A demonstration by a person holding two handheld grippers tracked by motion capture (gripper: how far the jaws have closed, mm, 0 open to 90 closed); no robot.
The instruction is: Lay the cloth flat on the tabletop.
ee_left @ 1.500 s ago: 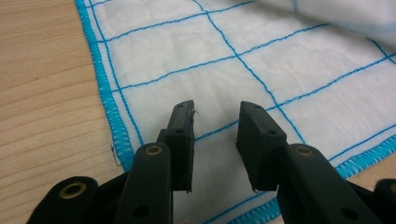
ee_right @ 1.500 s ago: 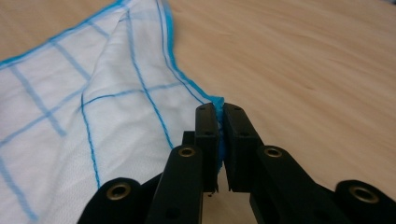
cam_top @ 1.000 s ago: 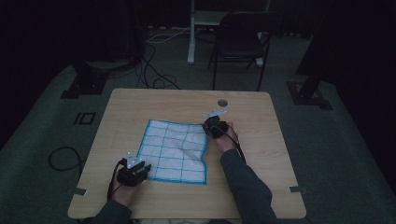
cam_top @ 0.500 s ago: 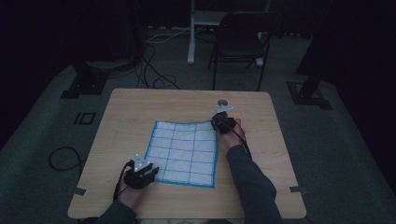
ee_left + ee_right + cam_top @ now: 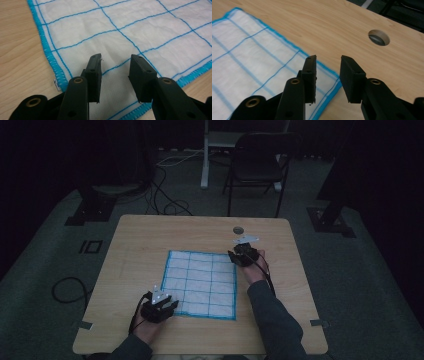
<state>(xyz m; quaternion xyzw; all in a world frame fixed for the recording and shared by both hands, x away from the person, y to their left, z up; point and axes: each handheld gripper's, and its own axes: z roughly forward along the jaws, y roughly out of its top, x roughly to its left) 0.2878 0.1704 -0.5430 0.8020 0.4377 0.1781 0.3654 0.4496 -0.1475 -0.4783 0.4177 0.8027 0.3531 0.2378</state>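
Where the cloth (image 5: 201, 284) lies flat mid-table from above, it looks light and limp. The left gripper (image 5: 115, 68) gapes over its near corner; the right gripper (image 5: 328, 67), jaws just opening, clears the far corner. Best pinched at the hemmed corners.

i see the white cloth with blue grid lines (image 5: 201, 284) lying flat on the wooden table (image 5: 135, 245). left gripper (image 5: 159, 304) sits at its near left corner, right gripper (image 5: 244, 254) at its far right corner. 1 chair (image 5: 257, 162) stands beyond.
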